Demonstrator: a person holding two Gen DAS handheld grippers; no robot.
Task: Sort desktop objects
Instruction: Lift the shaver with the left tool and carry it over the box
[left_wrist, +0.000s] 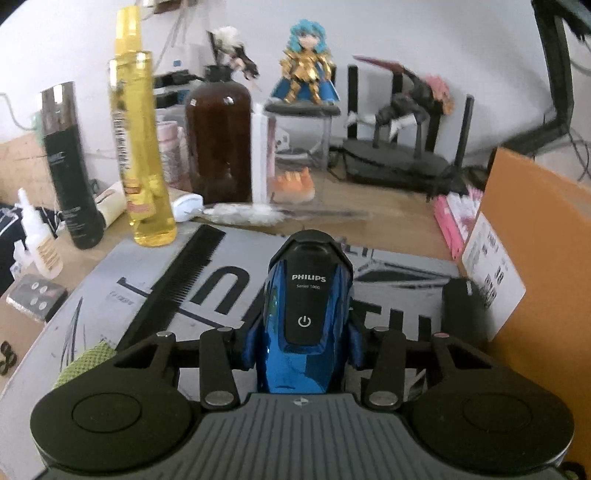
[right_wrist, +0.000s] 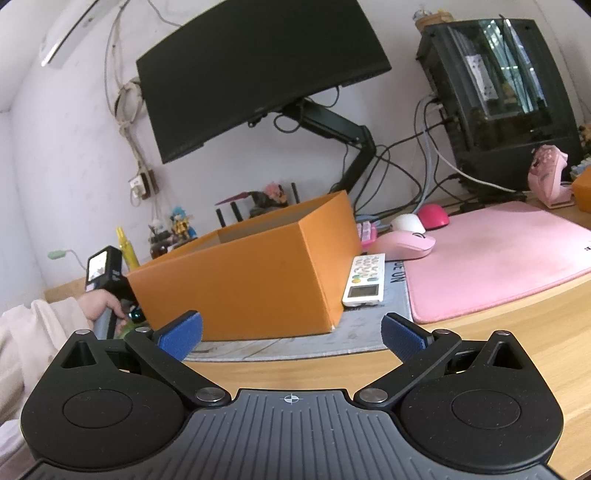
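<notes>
My left gripper (left_wrist: 304, 343) is shut on a blue and black Philips shaver (left_wrist: 308, 295) and holds it over the grey desk mat (left_wrist: 92, 295). A black comb (left_wrist: 184, 277) lies on the mat to the left. The orange box (left_wrist: 535, 240) stands at the right. In the right wrist view my right gripper (right_wrist: 291, 336) is open and empty, above the desk's front edge, facing the orange box (right_wrist: 251, 273). A white remote (right_wrist: 365, 280) lies right of the box.
A yellow bottle (left_wrist: 142, 147), a black can (left_wrist: 70, 166), a brown bottle (left_wrist: 218, 144) and figurines (left_wrist: 306, 70) crowd the back. A black cylinder (left_wrist: 461, 310) lies by the box. A pink mat (right_wrist: 498, 254), three mice (right_wrist: 406, 243) and a monitor (right_wrist: 258, 70) are at the right.
</notes>
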